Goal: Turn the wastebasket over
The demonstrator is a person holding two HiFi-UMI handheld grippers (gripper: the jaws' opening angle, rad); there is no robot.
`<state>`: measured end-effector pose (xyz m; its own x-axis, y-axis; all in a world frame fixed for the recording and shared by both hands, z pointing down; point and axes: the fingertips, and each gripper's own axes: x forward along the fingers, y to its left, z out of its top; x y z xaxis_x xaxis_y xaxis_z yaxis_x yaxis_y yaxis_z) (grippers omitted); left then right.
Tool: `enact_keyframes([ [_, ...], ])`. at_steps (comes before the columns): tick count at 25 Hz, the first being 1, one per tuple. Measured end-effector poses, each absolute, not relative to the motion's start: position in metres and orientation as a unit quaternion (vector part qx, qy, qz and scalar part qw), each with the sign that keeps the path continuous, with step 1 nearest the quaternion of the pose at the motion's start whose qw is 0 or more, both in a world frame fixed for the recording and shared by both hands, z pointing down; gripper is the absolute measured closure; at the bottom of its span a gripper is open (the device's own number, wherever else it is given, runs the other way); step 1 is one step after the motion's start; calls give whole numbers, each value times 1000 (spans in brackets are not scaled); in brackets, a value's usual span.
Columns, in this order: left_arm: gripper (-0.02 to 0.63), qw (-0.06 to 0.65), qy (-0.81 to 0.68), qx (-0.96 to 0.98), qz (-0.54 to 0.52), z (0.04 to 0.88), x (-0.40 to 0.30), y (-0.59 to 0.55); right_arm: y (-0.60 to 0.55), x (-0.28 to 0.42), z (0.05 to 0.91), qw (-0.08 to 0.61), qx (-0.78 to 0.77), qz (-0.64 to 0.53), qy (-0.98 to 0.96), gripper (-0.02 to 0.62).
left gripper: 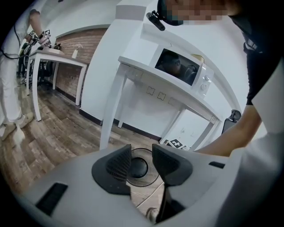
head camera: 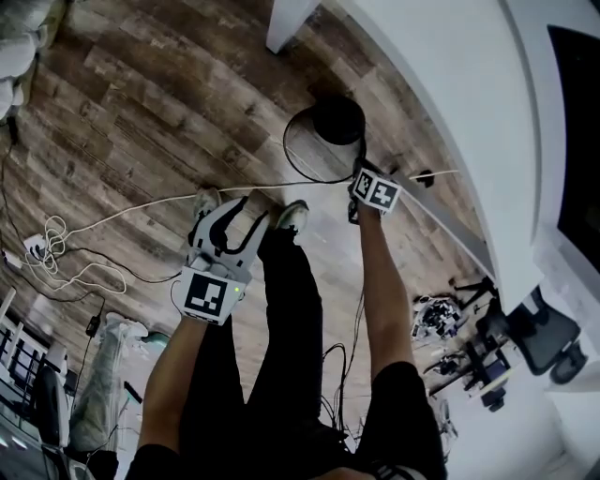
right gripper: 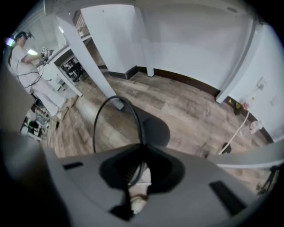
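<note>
The wastebasket [head camera: 334, 122] stands on the wood floor beside a white table leg; it shows as a thin black rim ring round a dark round middle. My right gripper [head camera: 360, 181] points steeply down at the ring's near right side. In the right gripper view the rim [right gripper: 100, 114] arcs up off the floor and runs in between the jaws, and the right gripper [right gripper: 141, 148] is shut on it. My left gripper [head camera: 239, 212] hangs apart to the left, above the person's shoes, open with nothing in it. Between its spread jaws in the left gripper view [left gripper: 142, 156] the wastebasket [left gripper: 139, 166] lies further off.
A white table [left gripper: 133, 62] with a microwave [left gripper: 179, 67] stands over the wastebasket, one leg [head camera: 281, 28] close behind it. White and black cables [head camera: 84, 246] trail over the floor. Gear and a chair [head camera: 487, 347] crowd the right. Another person [left gripper: 11, 88] stands far left.
</note>
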<state>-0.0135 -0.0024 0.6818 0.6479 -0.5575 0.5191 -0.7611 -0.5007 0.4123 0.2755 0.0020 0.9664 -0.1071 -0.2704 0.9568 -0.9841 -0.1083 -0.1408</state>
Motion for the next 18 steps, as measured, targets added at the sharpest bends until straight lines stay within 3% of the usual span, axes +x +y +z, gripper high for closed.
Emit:
enact_keyframes([
  [8,428,315,-390,851,155,673,-10,-2,0,246,955,361,523,508,-581,535],
  [18,428,314,-407,843,158,676,-29,-10,9,176,962,283,446,594,-606,535],
])
